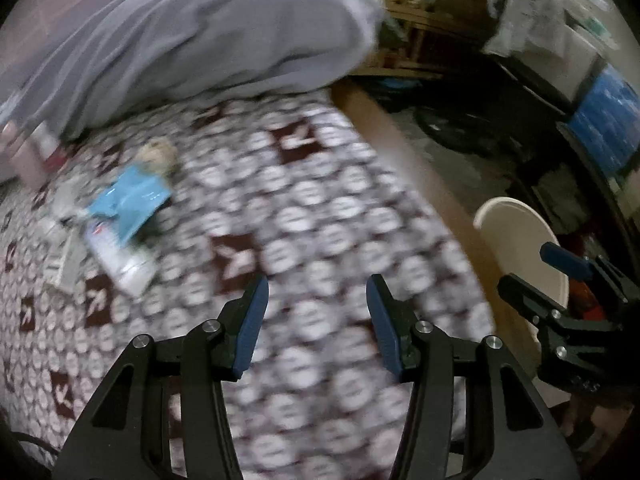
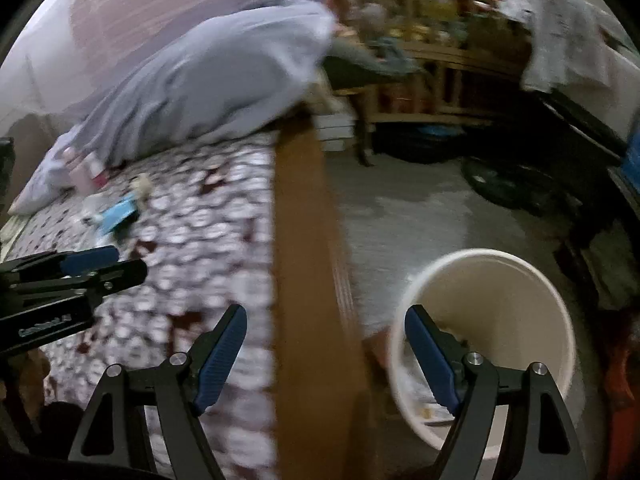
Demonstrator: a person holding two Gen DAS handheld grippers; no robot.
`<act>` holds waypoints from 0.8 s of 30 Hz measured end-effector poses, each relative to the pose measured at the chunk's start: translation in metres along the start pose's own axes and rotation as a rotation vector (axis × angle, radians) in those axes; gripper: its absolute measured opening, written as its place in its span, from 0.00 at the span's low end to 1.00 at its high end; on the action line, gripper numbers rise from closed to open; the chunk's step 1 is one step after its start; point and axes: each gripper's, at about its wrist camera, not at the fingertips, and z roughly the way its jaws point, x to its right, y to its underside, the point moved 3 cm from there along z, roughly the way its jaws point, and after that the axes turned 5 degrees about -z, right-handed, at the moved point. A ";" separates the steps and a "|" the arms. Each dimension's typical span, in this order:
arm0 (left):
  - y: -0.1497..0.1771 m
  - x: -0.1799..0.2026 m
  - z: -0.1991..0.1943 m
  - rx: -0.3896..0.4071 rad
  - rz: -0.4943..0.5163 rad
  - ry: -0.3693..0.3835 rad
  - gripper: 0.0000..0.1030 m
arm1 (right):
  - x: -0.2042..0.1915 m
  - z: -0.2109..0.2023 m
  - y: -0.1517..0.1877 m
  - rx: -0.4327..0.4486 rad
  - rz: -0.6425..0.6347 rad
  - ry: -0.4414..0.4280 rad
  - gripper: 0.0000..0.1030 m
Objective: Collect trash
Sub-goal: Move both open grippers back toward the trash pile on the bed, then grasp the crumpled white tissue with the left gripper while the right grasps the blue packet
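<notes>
Cluttered and dim, the bedroom shows a bed under a patterned cover of white blobs and dark red squares, with a grey pillow at its head and a wooden side rail along its edge. Beyond the rail is grey floor, and on it, just beside the bed, stands a cream bucket with some scraps already lying in its bottom.

Both views are blurred. The trash sits together near the pillow, well away from the bucket: a light blue wrapper lying partly over a white packet, a crumpled beige wad just behind them, and some greyish bits to the side that I cannot make out.

The left tool hangs over the cover with its jaws partly apart and nothing between them. The right tool hangs over the rail and the bucket's rim, jaws wider apart, also empty.

To do the next pick well, I would bring the left tool over the blue wrapper, since it lies on top and nearest. Thin foil on soft bedding tends to slide or take the cover with it, so pinch a raised, crinkled edge rather than the flat middle, close firmly, and lift straight up before carrying it across the rail to the bucket.
</notes>
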 end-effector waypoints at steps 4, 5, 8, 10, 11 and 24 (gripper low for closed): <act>0.004 -0.045 -0.001 -0.005 -0.071 -0.038 0.48 | -0.040 0.016 -0.007 -0.019 -0.062 -0.055 0.77; 0.006 -0.057 -0.001 -0.006 -0.087 -0.049 0.48 | -0.051 0.021 -0.009 -0.024 -0.078 -0.073 0.77; 0.011 -0.095 -0.001 -0.006 -0.133 -0.092 0.48 | -0.080 0.035 -0.014 -0.043 -0.130 -0.104 0.77; 0.013 -0.119 -0.002 -0.006 -0.163 -0.119 0.48 | -0.097 0.043 -0.019 -0.056 -0.169 -0.120 0.77; 0.013 -0.133 -0.002 -0.006 -0.180 -0.131 0.48 | -0.107 0.048 -0.022 -0.062 -0.188 -0.130 0.77; -0.021 -0.273 -0.019 0.077 -0.369 -0.168 0.54 | -0.215 0.100 -0.104 -0.045 -0.327 -0.303 0.77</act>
